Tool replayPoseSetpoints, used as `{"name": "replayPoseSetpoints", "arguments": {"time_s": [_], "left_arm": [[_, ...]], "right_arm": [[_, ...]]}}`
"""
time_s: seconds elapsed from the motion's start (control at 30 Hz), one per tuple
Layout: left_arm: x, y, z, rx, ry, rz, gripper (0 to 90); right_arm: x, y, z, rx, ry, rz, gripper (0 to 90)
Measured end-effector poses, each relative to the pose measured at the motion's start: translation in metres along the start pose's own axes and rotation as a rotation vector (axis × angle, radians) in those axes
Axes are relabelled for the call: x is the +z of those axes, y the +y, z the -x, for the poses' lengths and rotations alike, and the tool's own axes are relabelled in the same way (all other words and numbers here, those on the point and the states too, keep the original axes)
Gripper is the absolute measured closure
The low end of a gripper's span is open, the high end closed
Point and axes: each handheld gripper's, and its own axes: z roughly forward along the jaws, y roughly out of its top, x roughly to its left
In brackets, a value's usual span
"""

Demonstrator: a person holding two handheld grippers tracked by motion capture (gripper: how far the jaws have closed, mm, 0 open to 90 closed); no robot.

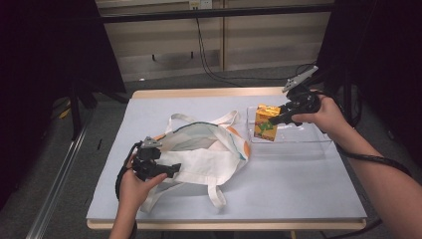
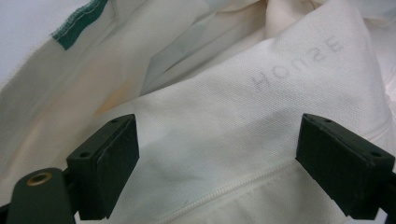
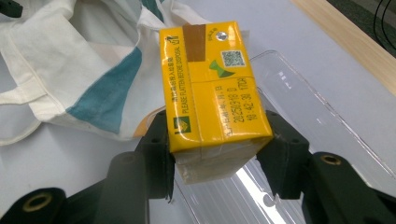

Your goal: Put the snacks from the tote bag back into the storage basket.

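My right gripper (image 3: 215, 154) clamps the yellow carton (image 3: 210, 84), centre-right of the high view, over the clear tray (image 1: 298, 137). My left gripper (image 2: 219, 163), jaws apart, rests against the cloth bag (image 1: 199, 149), lower left.

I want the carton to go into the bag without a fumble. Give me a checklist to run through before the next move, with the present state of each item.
1. Right claw shut on the carton: ok, a jaw presses each side.
2. Carton clear of the tray: cannot tell; it is over the tray's left end, contact with the floor unclear.
3. Left claw gripping the bag: not ok, jaws stand wide apart with cloth merely between them.
4. Bag mouth held open: not ok, the bag lies slack on the table.
5. Path from tray to bag free: ok, bag lies right beside the tray.
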Motion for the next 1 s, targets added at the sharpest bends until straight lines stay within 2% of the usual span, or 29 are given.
{"name": "replayPoseSetpoints", "arguments": {"time_s": [0.1,0.33,0.43,0.53,0.67,0.83,1.0], "left_arm": [[0.001,-0.001,0.0,-0.009,0.003,0.009,13.3],[0.002,-0.001,0.0,-0.003,0.001,-0.006,13.3],[0.003,-0.001,0.001,-0.012,0.001,0.005,13.3],[0.003,-0.001,0.0,-0.006,0.001,0.0,13.3],[0.003,-0.002,0.0,-0.014,0.005,0.008,13.3],[0.0,-0.003,-0.001,-0.009,0.006,-0.009,13.3],[0.002,-0.002,-0.001,-0.019,0.007,0.01,13.3]], "right_arm": [[0.004,-0.001,0.0,-0.018,0.001,-0.009,50.8],[0.012,-0.006,0.001,-0.017,0.016,-0.027,50.7],[0.016,-0.008,0.0,-0.024,0.027,-0.036,50.7],[0.021,-0.01,0.0,-0.048,0.027,-0.038,50.7],[0.026,-0.012,0.0,-0.057,0.035,-0.04,50.7],[0.032,-0.015,-0.001,-0.064,0.047,-0.049,50.7],[0.037,-0.019,0.001,-0.081,0.055,-0.035,50.6]]}}
